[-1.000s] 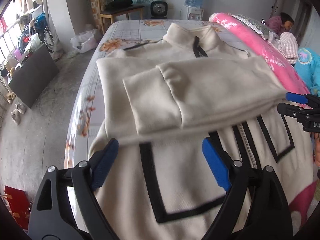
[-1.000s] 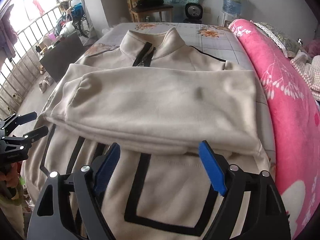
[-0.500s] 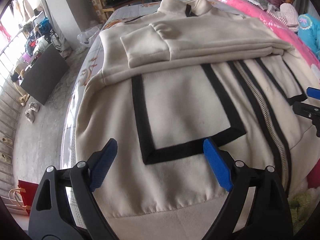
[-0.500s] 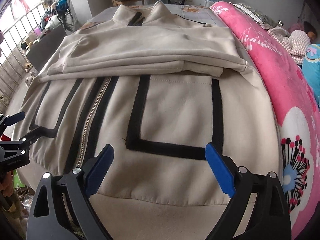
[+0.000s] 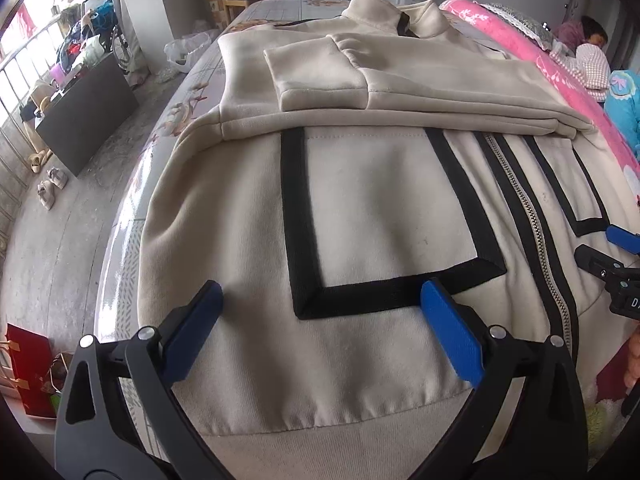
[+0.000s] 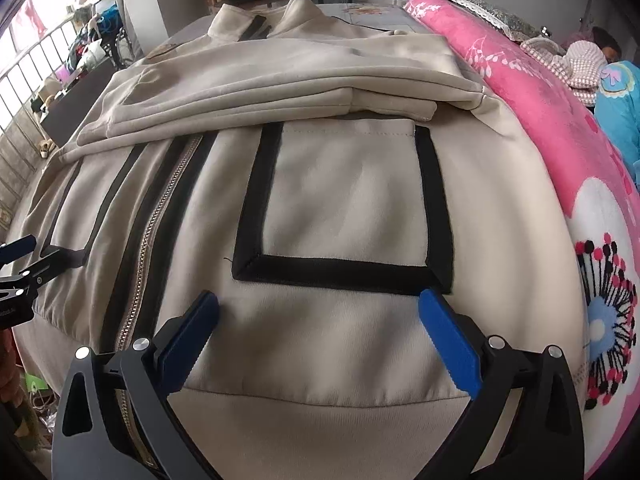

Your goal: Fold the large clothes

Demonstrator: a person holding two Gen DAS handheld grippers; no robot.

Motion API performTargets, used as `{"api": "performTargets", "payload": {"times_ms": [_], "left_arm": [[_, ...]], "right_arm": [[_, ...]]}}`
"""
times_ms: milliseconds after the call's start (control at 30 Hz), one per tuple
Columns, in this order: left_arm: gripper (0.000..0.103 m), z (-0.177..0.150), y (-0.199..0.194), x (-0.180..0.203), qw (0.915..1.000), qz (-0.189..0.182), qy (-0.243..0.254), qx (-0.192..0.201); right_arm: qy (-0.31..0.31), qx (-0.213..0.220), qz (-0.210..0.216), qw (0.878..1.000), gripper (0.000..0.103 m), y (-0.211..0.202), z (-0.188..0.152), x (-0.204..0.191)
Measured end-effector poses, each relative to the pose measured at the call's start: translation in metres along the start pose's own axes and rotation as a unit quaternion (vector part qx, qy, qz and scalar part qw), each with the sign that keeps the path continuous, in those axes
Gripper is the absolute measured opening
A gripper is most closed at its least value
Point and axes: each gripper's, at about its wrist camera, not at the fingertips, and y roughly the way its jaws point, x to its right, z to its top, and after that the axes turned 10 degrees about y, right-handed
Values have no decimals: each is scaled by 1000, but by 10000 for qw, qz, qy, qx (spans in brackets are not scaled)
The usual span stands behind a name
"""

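Cream jacket (image 5: 380,200) spread face-up along the bed (image 5: 132,216), sleeves already folded across the chest, ribbed hem (image 5: 320,448) running crosswise just under and ahead of both sets of fingertips. Left gripper (image 5: 320,332) wide, having just opened further, nothing between the jaws, over the hem beside one black-trimmed pocket (image 5: 384,216). Right gripper (image 6: 320,336) likewise, just short of the other pocket (image 6: 344,208), zipper (image 6: 148,248) between the two.

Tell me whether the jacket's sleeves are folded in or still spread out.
Folded in. Both sleeves lie stacked straight across the chest of the cream jacket, below the collar; one cuff end shows on top, and none hangs off the sides.
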Motion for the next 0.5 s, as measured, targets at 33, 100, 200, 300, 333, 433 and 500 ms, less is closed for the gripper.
{"api": "performTargets", "payload": {"times_ms": [33, 100, 200, 300, 333, 433, 500], "left_arm": [[96, -1, 0, 0, 10000, -14, 15, 36], [96, -1, -2, -2, 9999, -59, 52, 80], [96, -9, -18, -10, 9997, 20, 14, 250], [96, -23, -43, -24, 9988, 118, -54, 467], [95, -30, -52, -29, 9983, 161, -124, 547], [95, -52, -71, -40, 9969, 176, -368, 667], [94, -64, -76, -45, 9960, 245, -529, 672]], "right_arm": [[10, -7, -1, 10000, 97, 0, 0, 0], [35, 22, -11, 10000, 97, 0, 0, -1], [59, 74, -16, 10000, 97, 0, -2, 0], [33, 124, 4, 9999, 97, -1, -4, 1], [16, 109, 8, 9999, 97, -1, -3, 1], [5, 42, 0, 10000, 97, -1, -2, 1], [15, 43, -5, 10000, 97, -1, -2, 1]]}}
